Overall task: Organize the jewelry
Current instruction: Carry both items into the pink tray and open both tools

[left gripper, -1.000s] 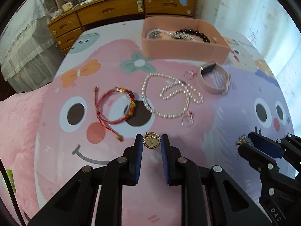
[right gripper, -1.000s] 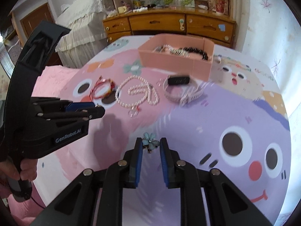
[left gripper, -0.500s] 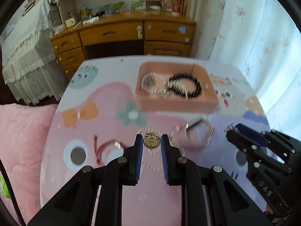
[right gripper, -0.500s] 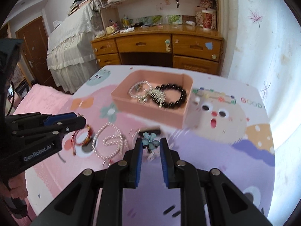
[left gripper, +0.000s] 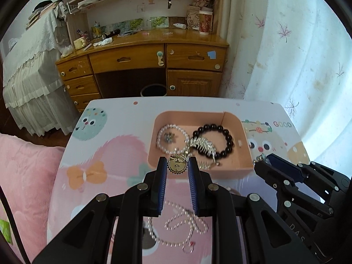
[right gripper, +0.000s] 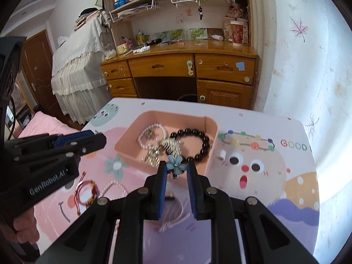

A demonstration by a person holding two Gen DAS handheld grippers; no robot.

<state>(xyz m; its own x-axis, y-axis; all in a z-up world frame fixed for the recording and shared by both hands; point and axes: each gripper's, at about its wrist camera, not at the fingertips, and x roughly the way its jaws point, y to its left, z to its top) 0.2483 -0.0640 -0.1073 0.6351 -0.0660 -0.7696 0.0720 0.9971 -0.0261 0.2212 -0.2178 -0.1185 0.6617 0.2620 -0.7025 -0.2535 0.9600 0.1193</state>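
My left gripper [left gripper: 177, 167] is shut on a round gold brooch [left gripper: 176, 166], held just above the near wall of the pink box [left gripper: 231, 170]. My right gripper [right gripper: 176, 167] is shut on a blue flower clip [right gripper: 175, 164], also above the near edge of the pink box [right gripper: 125, 149]. Inside the box lie a pearl bracelet [left gripper: 173, 139], a black bead bracelet [left gripper: 216, 139] and a silver comb clip [left gripper: 203, 145]. On the table below rest a pearl necklace [left gripper: 176, 226], a small ring [left gripper: 188, 247] and a red cord bracelet [right gripper: 84, 192].
The table carries a cartoon-printed cloth [right gripper: 253, 167]. A pale watch band [right gripper: 173, 209] lies under my right gripper. A pink quilt [left gripper: 24, 176] lies at the left. Beyond the table stand a wooden desk [left gripper: 143, 61] and a lace-covered bed [left gripper: 28, 70].
Both grippers have risen and moved away from the near table toward the pink box, still holding the brooch and the flower clip. The loose jewelry now lies beneath them.
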